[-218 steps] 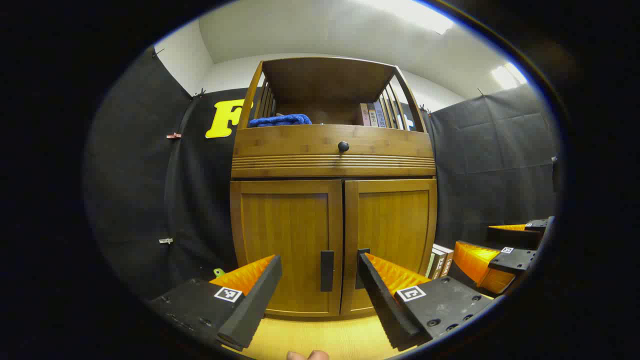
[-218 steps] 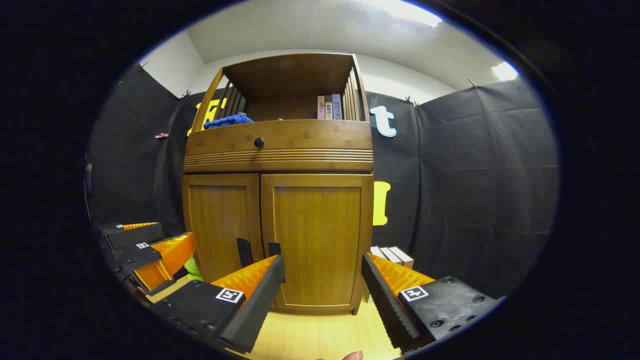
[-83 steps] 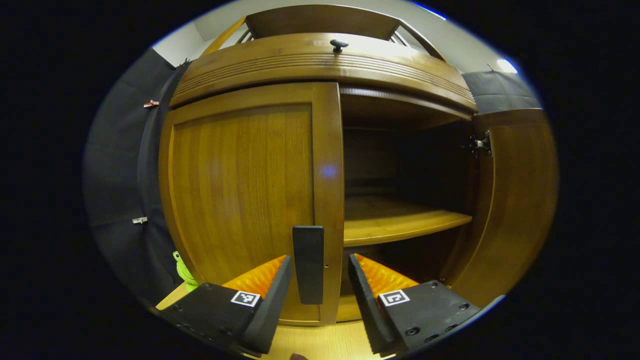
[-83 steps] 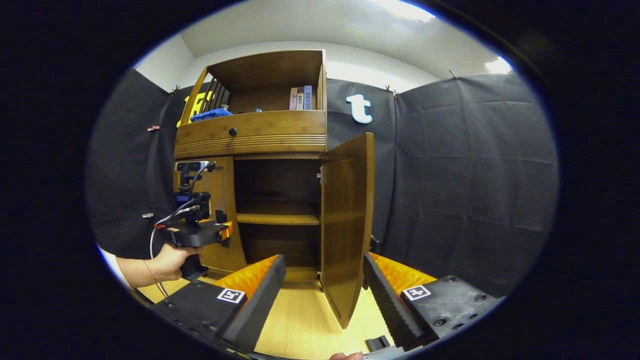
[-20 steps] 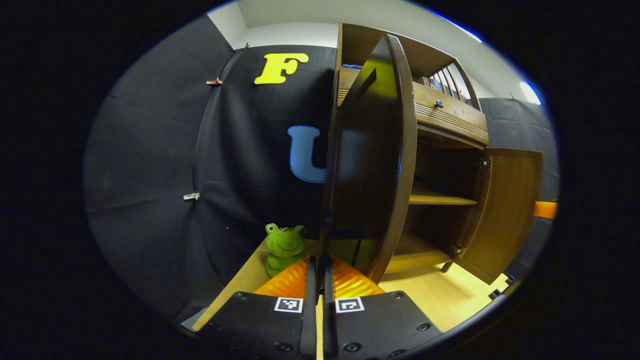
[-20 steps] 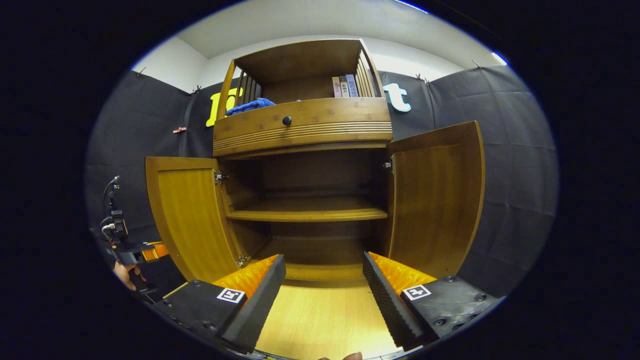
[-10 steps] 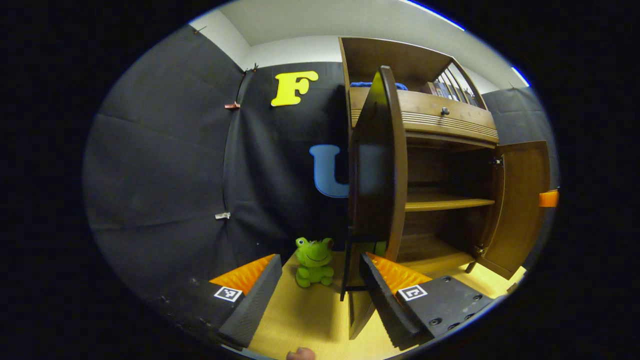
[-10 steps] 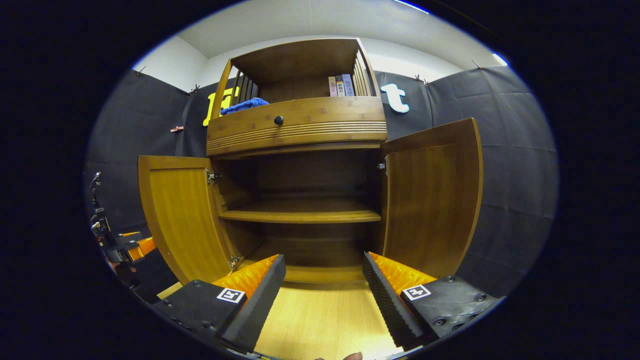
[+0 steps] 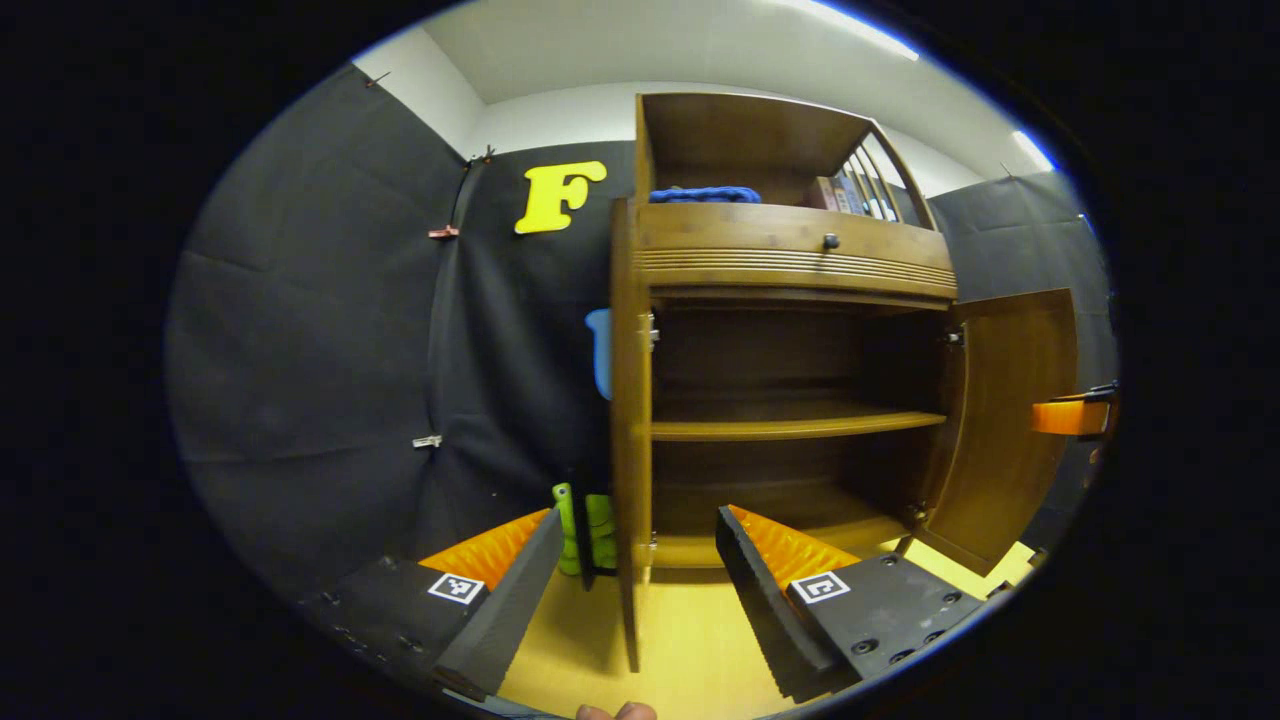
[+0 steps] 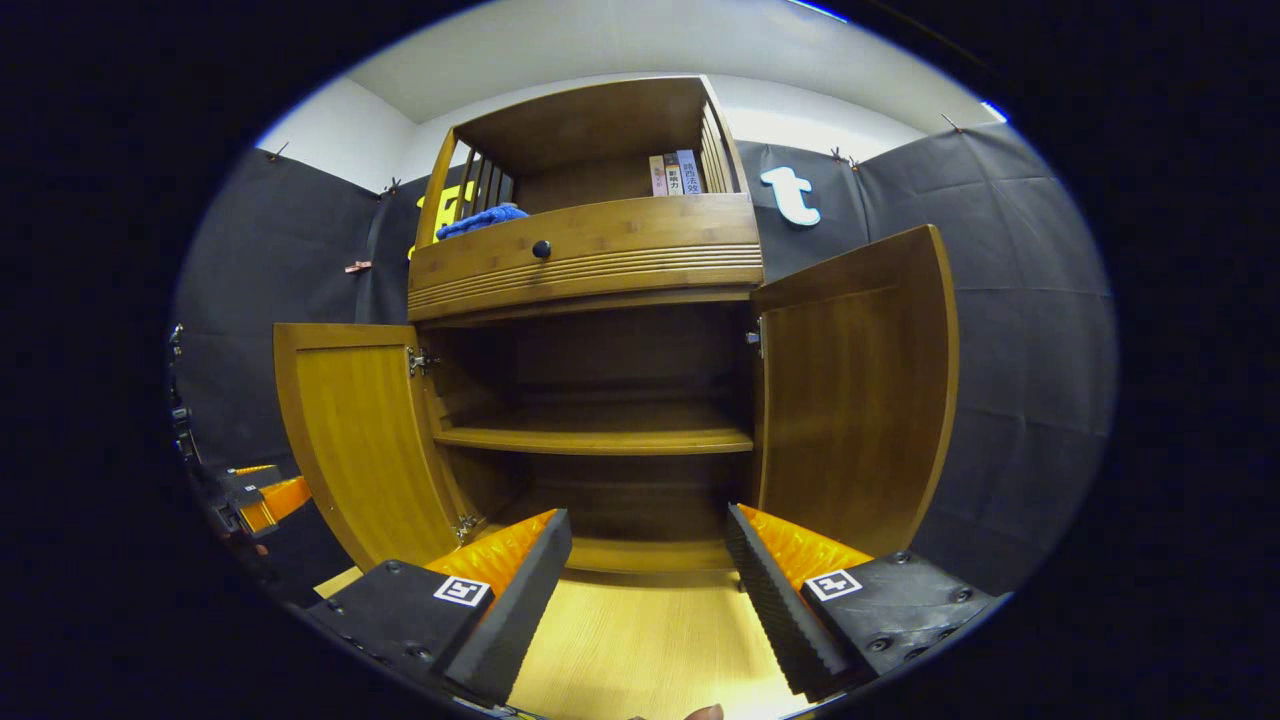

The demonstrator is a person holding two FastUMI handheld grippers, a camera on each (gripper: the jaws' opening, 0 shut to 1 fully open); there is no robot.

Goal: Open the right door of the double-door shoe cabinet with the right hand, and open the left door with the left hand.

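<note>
The wooden shoe cabinet (image 10: pixel 590 250) stands with both doors swung wide. In the right gripper view the left door (image 10: pixel 355 440) angles out to the left and the right door (image 10: pixel 855 400) to the right, and a bare shelf (image 10: pixel 600 438) shows inside. In the left gripper view the left door (image 9: pixel 628 420) is seen edge-on, its dark handle (image 9: pixel 580 530) just ahead of my left gripper (image 9: pixel 630 590), which is open and apart from it. The right door (image 9: pixel 1010 420) hangs open far right. My right gripper (image 10: pixel 648 590) is open over the floor in front of the cabinet. The left gripper (image 10: pixel 255 495) shows far left.
A green frog toy (image 9: pixel 597 530) sits on the floor behind the left door. A blue cloth (image 10: pixel 480 218) and a few books (image 10: pixel 675 172) lie on the top shelf above a drawer with a dark knob (image 10: pixel 541 248). Black cloth walls close in both sides; pale wooden floor (image 10: pixel 640 640) lies in front.
One second ago my left gripper was shut on the left door's handle; it has let go, opened and drawn back, turning toward the cabinet. The right gripper has barely shifted.
</note>
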